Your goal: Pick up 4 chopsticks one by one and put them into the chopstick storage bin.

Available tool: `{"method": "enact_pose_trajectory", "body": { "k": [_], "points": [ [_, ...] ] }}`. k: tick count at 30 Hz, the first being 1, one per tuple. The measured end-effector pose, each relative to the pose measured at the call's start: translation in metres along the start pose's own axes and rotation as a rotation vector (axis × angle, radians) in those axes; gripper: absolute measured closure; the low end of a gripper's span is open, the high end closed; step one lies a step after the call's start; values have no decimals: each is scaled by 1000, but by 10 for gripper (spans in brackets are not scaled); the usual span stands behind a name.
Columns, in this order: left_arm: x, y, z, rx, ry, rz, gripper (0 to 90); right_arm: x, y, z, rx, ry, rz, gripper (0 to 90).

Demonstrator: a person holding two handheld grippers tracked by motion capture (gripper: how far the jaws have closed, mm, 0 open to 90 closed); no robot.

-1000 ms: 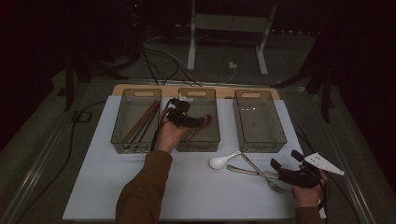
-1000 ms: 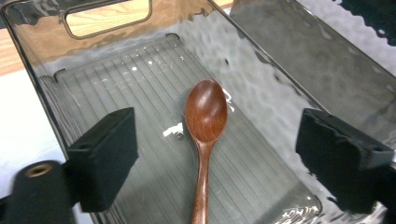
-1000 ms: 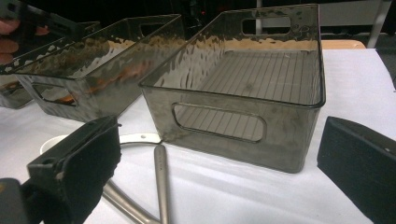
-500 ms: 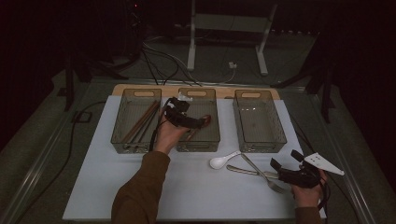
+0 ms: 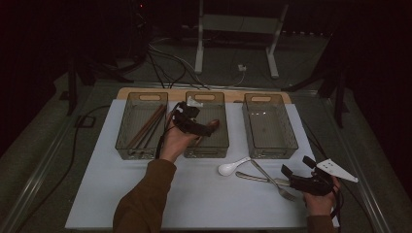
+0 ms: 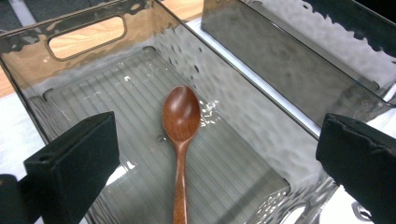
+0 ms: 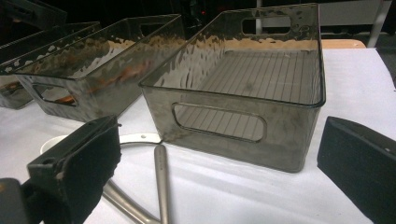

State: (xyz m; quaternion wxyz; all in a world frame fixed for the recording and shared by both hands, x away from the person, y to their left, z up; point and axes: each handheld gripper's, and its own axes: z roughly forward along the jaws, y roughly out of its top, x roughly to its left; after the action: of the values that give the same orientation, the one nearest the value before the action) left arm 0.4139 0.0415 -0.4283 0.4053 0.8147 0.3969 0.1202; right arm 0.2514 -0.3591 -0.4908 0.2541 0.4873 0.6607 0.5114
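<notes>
High view: left gripper (image 5: 206, 127) hovers over the middle bin (image 5: 206, 124); right gripper (image 5: 299, 172) sits at 5 o'clock on the table (image 5: 97, 194), apparently empty.

Left gripper view: jaws just opened wide, nothing between them; wooden spoon (image 6: 180, 140) lies on the bin floor.

Right gripper view: jaws wide apart, empty, near a metal utensil (image 7: 161, 182).

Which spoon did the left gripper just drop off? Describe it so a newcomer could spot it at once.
Three clear bins stand in a row at the far edge of the white mat. In the middle bin a wooden spoon lies alone on the ribbed floor, below the left gripper, whose jaws have just opened. It is reddish-brown wood, unlike the white spoon on the mat.
</notes>
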Motion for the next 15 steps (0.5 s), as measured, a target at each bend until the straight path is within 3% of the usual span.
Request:
{"method": "enact_pose_trajectory", "body": {
  "k": [15],
  "points": [
    [-20, 4, -8, -10, -20, 52, 6, 0, 0, 0, 0, -1, 1, 0]
  ]
}}
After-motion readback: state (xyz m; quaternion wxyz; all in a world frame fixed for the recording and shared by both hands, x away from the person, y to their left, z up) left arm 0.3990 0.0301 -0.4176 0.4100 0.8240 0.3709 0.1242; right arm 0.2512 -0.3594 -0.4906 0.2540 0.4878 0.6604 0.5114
